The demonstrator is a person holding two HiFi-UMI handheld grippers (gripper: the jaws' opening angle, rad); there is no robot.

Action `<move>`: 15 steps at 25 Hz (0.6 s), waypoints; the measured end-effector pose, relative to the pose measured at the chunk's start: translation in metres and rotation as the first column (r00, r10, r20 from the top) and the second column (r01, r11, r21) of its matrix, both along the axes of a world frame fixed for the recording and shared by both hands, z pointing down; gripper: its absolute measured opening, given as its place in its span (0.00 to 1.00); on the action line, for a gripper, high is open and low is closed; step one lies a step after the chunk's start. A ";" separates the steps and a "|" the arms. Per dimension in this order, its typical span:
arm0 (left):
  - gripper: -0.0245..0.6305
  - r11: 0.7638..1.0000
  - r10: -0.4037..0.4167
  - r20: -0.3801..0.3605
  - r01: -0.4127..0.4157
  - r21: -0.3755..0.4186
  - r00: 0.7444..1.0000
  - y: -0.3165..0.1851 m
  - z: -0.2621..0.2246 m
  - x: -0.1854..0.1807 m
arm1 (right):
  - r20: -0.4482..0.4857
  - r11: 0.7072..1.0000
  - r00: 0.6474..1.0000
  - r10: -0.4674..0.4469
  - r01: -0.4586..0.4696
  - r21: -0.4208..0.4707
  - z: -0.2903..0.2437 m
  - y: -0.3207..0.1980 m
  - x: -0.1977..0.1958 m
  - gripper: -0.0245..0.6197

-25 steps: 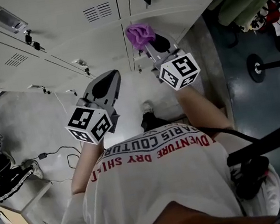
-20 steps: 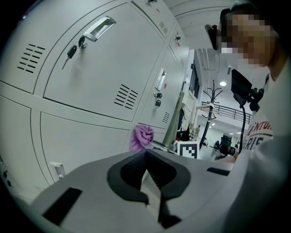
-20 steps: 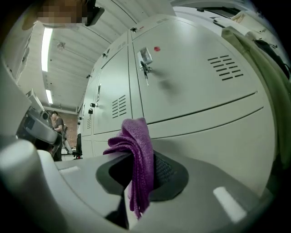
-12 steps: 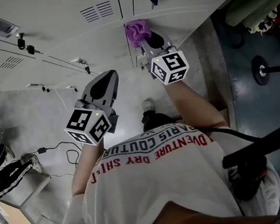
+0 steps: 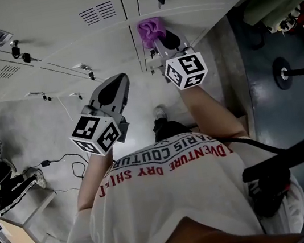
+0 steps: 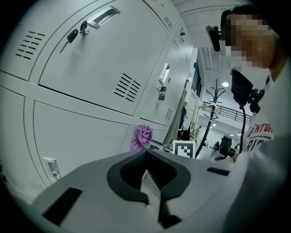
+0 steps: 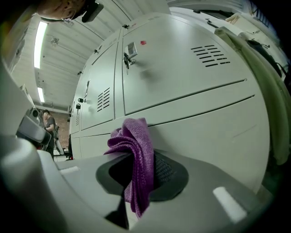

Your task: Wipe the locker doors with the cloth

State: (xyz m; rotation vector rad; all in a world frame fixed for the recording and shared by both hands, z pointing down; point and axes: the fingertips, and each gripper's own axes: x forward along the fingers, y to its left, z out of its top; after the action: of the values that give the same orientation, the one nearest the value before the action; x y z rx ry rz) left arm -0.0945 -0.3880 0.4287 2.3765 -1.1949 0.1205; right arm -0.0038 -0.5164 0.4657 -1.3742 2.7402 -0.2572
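Purple cloth [image 7: 135, 157] in right gripper [image 7: 136, 182] against locker door [image 7: 209, 136]

The head view looks steeply down over the person's shoulders at the locker doors [image 5: 64, 11]; the left gripper view and right gripper view each look along their own jaws, close beside those doors. All three share the purple cloth [image 5: 150, 30].

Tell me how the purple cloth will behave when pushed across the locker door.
Probably floppy: the purple cloth hangs in soft folds from the shut jaws of the right gripper. Likely light, since that pinch alone carries it. It should crumple against the locker door.
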 end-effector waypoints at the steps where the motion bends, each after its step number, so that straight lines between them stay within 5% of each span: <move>1: 0.04 1.000 0.005 -0.003 -0.005 0.000 1.000 -0.001 0.000 0.003 | -0.004 1.000 1.000 0.006 -0.006 0.004 -0.001 -0.001 0.005 0.12; 15: 0.04 0.995 0.091 0.006 -0.091 -0.028 0.996 -0.001 0.013 0.035 | -0.036 0.979 0.979 0.200 -0.198 0.042 -0.005 -0.023 0.135 0.12</move>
State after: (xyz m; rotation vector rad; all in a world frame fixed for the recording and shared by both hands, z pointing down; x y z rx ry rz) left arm -0.0593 -0.3889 0.4418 2.4081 -1.0815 0.1740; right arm 0.1308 -0.5397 0.4604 -1.6453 2.5971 -0.1663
